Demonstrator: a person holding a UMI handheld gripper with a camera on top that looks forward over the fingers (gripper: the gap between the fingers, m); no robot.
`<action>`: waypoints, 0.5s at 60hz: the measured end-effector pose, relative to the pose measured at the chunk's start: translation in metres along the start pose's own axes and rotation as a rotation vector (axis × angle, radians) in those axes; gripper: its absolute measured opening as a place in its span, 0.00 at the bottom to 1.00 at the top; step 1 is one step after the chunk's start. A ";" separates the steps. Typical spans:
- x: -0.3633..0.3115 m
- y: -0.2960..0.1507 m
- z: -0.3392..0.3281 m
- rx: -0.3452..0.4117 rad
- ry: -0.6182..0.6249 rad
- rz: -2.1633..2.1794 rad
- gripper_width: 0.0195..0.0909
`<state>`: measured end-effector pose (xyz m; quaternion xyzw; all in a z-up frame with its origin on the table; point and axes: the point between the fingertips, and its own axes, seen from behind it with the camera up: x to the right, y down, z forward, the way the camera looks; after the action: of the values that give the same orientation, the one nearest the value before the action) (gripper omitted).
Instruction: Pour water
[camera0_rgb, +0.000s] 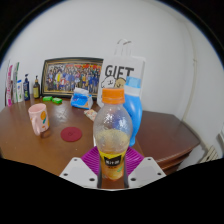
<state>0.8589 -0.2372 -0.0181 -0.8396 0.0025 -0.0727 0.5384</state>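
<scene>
My gripper (112, 168) is shut on a clear plastic bottle (111, 130) with an orange cap and a yellow drink label. The bottle stands upright between the magenta pads (93, 160), raised above the brown wooden table (30, 150). A pink cup (39, 119) stands on the table beyond the fingers to the left, upright and open at the top. A round dark-red coaster (71, 133) lies between the cup and the bottle.
A blue jug (131, 108) stands just behind the bottle. Further back are a framed photo (71, 75), a white GIFT bag (122, 72), a glass (79, 99), green lids (53, 100) and several small bottles (24, 88) along the wall. The table edge (185, 150) runs at the right.
</scene>
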 end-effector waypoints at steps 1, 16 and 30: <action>0.000 -0.004 -0.001 0.004 0.010 -0.013 0.14; -0.014 -0.109 -0.009 0.090 0.179 -0.363 0.14; -0.090 -0.191 0.014 0.128 0.317 -0.995 0.13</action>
<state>0.7571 -0.1371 0.1385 -0.6835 -0.3195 -0.4457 0.4818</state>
